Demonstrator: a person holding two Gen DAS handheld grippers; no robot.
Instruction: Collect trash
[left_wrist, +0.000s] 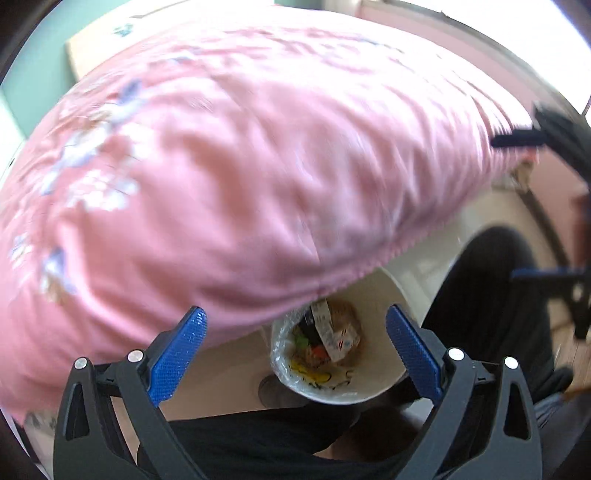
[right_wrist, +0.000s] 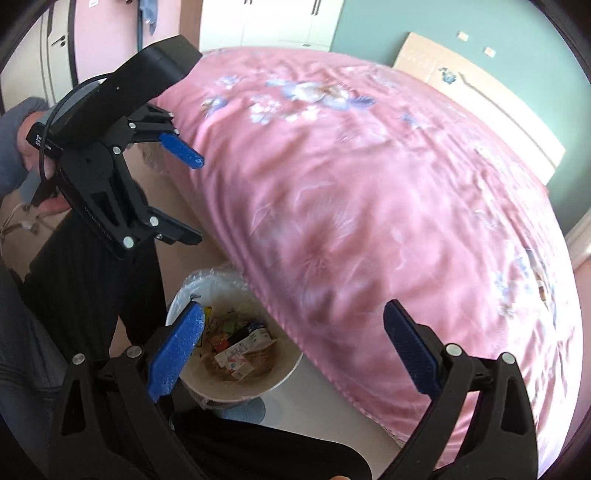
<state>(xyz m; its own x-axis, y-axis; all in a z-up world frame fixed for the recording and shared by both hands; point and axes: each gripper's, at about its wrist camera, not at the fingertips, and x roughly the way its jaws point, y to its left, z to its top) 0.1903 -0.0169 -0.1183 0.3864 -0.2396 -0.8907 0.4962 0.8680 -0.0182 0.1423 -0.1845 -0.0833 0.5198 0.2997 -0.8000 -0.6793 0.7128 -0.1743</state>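
Pink bedspread (right_wrist: 369, 203) behind | bin (right_wrist: 280, 373) upright, mouth up | both hand-held grippers gaping

left gripper (left_wrist: 295, 350) spread wide, right gripper (right_wrist: 293, 345) likewise (both empty), pointing downward

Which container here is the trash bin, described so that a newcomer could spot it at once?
Start at the pink floral bedspread that fills most of the view and follow its near edge down to the floor. The round cream bin stands there beside it, lined with clear plastic and holding small cartons and wrappers; it is the only open container in sight.
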